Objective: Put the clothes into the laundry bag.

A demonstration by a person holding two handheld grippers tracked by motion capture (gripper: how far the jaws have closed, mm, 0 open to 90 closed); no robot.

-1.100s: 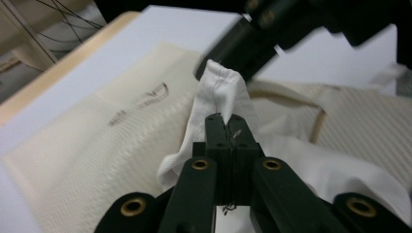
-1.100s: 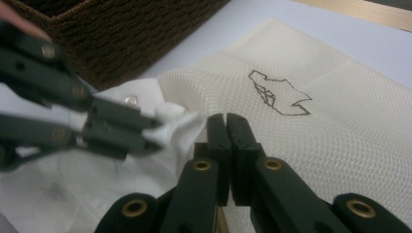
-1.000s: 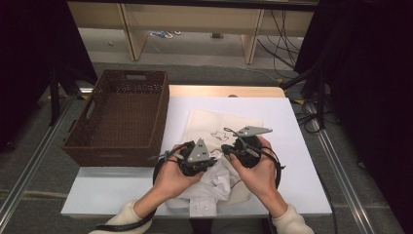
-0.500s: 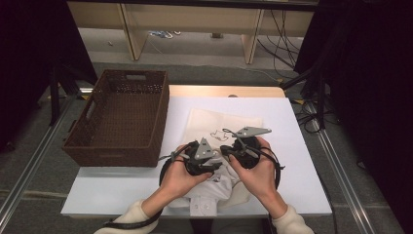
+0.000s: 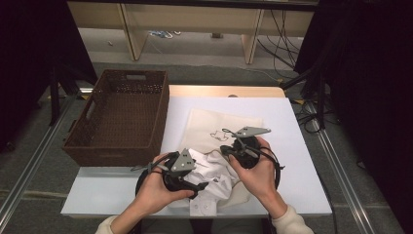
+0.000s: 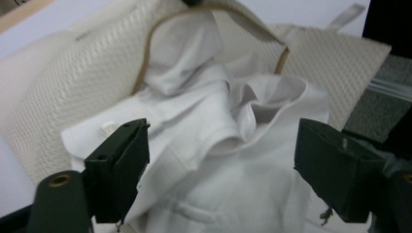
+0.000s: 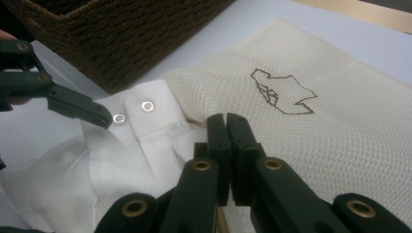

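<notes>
Now the white shirt (image 6: 214,160) lies between the left hand-held gripper's (image 6: 221,165) wide-open jaws, seemingly untouched.

surface: white table (image 5: 297,141) | on it: wicker basket (image 5: 119,119), cream mesh bag (image 5: 219,129), white shirt (image 5: 214,183)

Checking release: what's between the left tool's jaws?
White shirt fabric lies between the left tool's wide-open jaws, untouched by either, in the left gripper view.
</notes>
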